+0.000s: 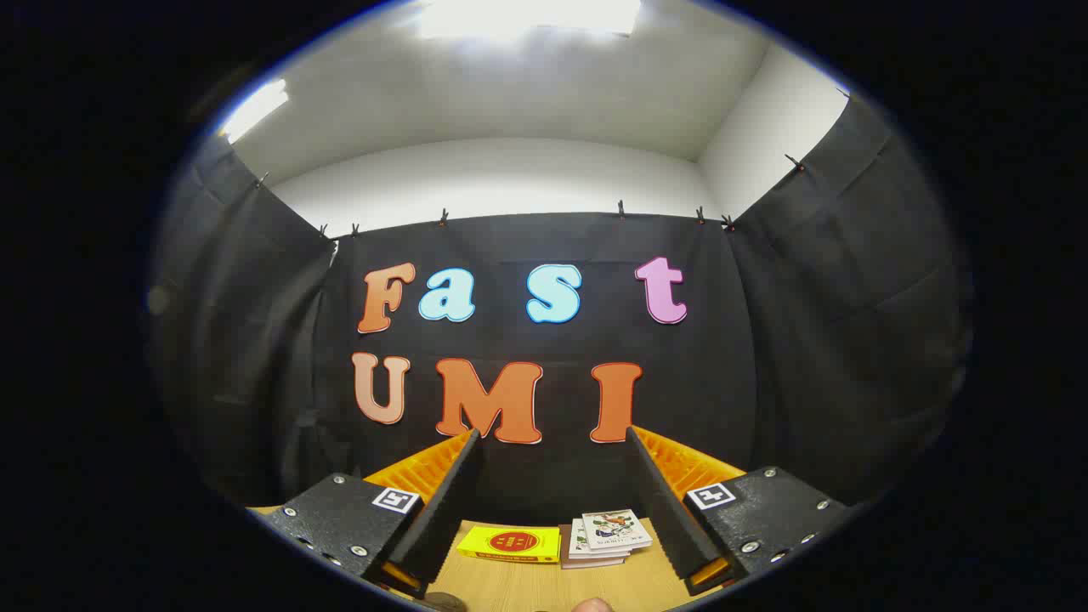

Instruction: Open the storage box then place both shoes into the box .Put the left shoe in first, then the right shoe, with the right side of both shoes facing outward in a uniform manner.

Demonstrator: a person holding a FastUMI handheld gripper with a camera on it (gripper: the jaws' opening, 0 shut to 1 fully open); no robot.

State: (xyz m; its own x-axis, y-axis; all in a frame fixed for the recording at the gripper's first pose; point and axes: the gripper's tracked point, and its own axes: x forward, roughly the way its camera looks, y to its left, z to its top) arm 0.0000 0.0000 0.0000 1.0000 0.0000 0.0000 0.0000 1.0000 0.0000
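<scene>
The tongs point(551, 501) stood wide open with nothing between the two fingers point(442, 510), held level and aimed toward the back of the booth rather than down at any object. Between the fingers, a little way ahead on the pale wooden worktop point(527, 586), lay a flat yellow rectangular box with a red round mark point(510, 543), and just beside it a small stack of thin white booklets with a printed cover point(608, 537). The two sat near each other without clearly touching. Beyond them hung the black cloth booth wall point(807, 340), with a white wall and ceiling point(510, 110) above it.

As for the task's own things, the storage box and the two shoes could not be made out among what lay ahead of the tongs, so where they sat could not be told from this view. Judging by that, and by the empty, spread fingers, the work seemed to be at its very start: the box was not yet opened, and neither the left nor the right shoe had been placed. All of it appeared to remain, beginning with finding and opening the box.
</scene>
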